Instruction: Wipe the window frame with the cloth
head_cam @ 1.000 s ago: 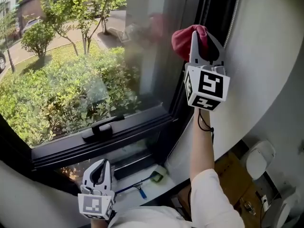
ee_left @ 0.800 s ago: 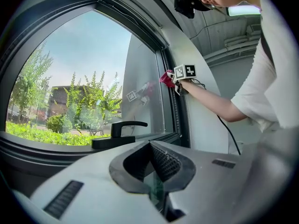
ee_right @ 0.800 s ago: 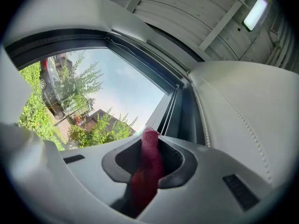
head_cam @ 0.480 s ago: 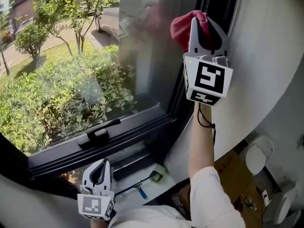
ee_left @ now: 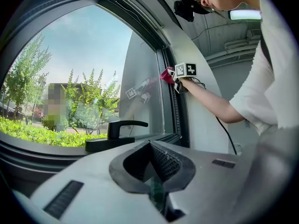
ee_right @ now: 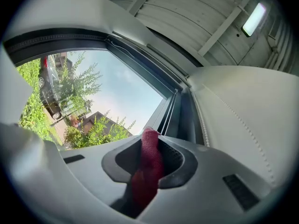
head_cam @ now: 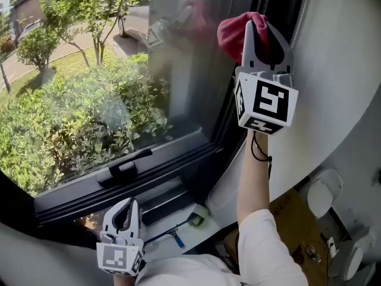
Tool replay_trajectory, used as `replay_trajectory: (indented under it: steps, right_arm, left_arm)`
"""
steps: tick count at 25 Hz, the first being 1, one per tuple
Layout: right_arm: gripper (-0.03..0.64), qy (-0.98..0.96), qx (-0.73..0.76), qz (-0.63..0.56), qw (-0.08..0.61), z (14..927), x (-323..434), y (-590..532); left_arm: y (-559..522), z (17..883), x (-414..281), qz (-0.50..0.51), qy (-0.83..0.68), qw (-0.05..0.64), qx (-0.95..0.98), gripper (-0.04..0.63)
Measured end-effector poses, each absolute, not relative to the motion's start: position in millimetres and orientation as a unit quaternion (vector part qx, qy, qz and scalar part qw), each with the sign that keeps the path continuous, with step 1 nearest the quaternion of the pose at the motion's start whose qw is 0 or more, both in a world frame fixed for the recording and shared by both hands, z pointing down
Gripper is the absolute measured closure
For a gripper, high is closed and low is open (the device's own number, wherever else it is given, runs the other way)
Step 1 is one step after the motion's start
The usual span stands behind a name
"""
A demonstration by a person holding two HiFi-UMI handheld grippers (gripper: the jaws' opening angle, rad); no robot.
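Red cloth (head_cam: 234, 36), bunched, clamped in right gripper (head_cam: 266, 31), held against the black window frame (head_cam: 228, 109), high on its right upright.

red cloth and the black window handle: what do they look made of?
The cloth: woven textile, dark red, matte; a coarse weave shows and it bunches softly between the jaws. The window handle: rigid, matte black, crisp edges, faint sheen; likely coated metal, though hard plastic can't be ruled out.
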State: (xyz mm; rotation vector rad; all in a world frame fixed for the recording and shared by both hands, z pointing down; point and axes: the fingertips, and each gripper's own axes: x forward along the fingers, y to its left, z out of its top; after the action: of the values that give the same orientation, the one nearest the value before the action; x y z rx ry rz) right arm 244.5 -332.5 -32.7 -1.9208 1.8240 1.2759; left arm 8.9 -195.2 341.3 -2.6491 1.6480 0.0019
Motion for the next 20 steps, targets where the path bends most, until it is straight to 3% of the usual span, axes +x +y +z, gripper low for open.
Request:
replay_trajectory:
  steps: [20]
  right_arm:
    - [0.533,0.602,-0.662,0.443,0.064,-30.3,241.6,-335.2]
  left_arm:
    - [-181.9,326.4,11.5,0.018,0.526,0.025,-0.85,0.588]
